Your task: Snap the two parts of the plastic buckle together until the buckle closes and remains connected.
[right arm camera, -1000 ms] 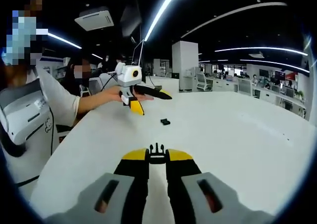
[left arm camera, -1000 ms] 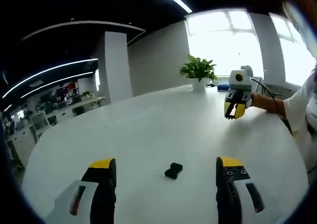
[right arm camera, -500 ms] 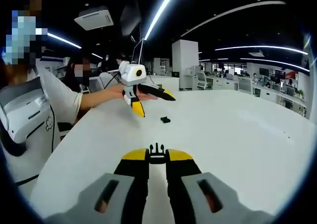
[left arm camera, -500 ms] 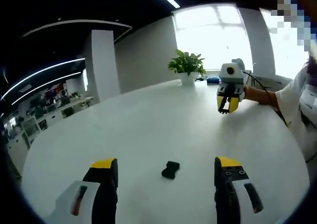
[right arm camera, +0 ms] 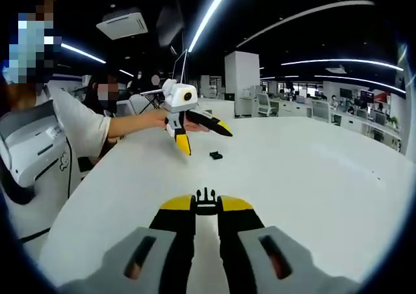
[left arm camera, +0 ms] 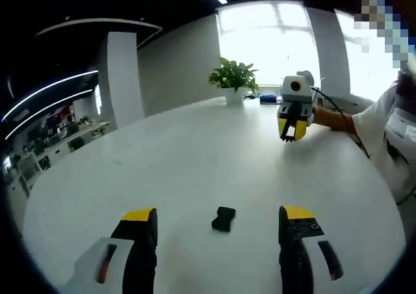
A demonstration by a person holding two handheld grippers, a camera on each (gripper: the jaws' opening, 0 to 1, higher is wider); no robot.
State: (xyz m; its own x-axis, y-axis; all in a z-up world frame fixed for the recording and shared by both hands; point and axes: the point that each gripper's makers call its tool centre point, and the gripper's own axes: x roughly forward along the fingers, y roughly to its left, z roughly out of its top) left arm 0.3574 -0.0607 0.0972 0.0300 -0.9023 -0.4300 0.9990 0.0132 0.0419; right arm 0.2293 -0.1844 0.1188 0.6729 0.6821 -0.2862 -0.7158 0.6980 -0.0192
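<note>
A small black buckle part (left arm camera: 223,218) lies on the white table (left arm camera: 195,157), between and just beyond the spread jaws of my left gripper (left arm camera: 216,224), which is open. The same part (right arm camera: 215,155) appears in the right gripper view under the left gripper (right arm camera: 201,131), whose jaws stand wide apart above it. The other black buckle part (right arm camera: 206,201), with its prongs pointing away, is pinched between the tips of my right gripper (right arm camera: 206,206), which is shut on it. In the left gripper view the right gripper (left arm camera: 292,129) hovers far across the table, held by a hand.
A potted plant (left arm camera: 233,80) stands at the far edge of the table before a bright window. A person in a white shirt (right arm camera: 45,144) sits at the table's left side in the right gripper view. Office desks (right arm camera: 338,115) fill the room behind.
The left gripper has shifted, so its view has turned a little; in the right gripper view it has moved slightly right. The right gripper keeps its hold on its buckle part.
</note>
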